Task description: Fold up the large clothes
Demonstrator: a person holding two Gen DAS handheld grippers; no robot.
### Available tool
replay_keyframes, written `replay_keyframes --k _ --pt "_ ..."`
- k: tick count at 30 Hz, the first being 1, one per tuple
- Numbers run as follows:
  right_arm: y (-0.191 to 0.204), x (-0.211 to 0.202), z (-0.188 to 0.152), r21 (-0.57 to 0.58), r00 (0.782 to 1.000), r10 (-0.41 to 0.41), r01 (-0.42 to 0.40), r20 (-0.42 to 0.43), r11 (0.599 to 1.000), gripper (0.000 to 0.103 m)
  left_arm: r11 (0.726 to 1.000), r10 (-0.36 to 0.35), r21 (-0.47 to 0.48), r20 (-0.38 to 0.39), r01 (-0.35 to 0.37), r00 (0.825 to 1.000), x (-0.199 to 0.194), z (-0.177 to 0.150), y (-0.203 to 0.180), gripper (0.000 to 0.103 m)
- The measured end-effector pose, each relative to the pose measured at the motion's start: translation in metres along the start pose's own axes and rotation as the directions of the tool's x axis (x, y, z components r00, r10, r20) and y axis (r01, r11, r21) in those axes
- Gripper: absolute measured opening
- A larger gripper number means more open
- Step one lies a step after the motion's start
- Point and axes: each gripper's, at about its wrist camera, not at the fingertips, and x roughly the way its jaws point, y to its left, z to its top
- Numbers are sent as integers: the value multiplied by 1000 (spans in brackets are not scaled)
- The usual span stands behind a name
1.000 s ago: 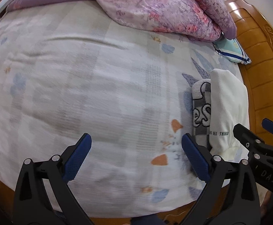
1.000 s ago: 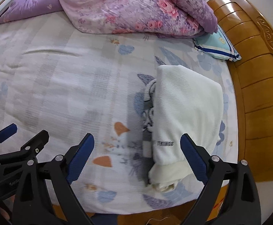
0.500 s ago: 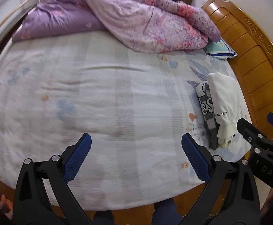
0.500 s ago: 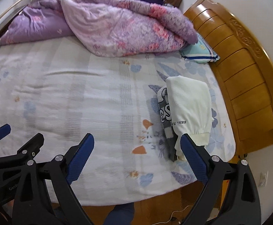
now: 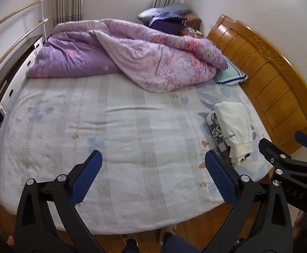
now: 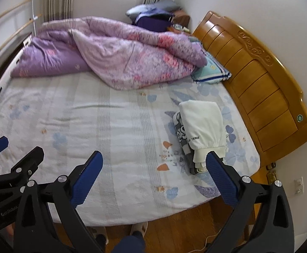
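Well back from the bed's near edge, the left gripper [image 5: 151,176] and right gripper [image 6: 153,177] hang with jaws apart, holding nothing; the folded white garment [image 6: 201,124] rests atop a patterned one [image 6: 179,132] near the headboard-side edge, apparently set aside as finished.

The left gripper [image 5: 152,176] and right gripper [image 6: 153,176] hung side by side, fingers spread wide, holding nothing.

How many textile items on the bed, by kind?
Folded garments: 2, white top stacked on grey printed one
Quilts: 1, purple floral
Pillows: 1, teal
Total: 4
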Motion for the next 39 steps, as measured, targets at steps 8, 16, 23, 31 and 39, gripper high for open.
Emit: replay_keyframes --k 8,16,23,31,39 --pt "-13 -58 -6 -5 995 34 -34 98 999 95 999 30 16 94 -32 995 -65 6 -9 98" --pt "-32 -106 -12 31 979 68 -75 190 997 95 999 9 48 198 -19 980 -122 7 -24 98" --pt "-44 -140 -16 44 957 57 -73 284 996 95 996 -15 88 288 -11 957 -161 8 -36 98" --pt "-52 -161 -21 60 940 46 -70 338 996 95 994 9 98 366 -47 931 -189 5 -45 98" --pt "-51 -172 -23 53 923 35 -60 383 997 95 991 29 104 422 -80 906 -207 3 -47 98"
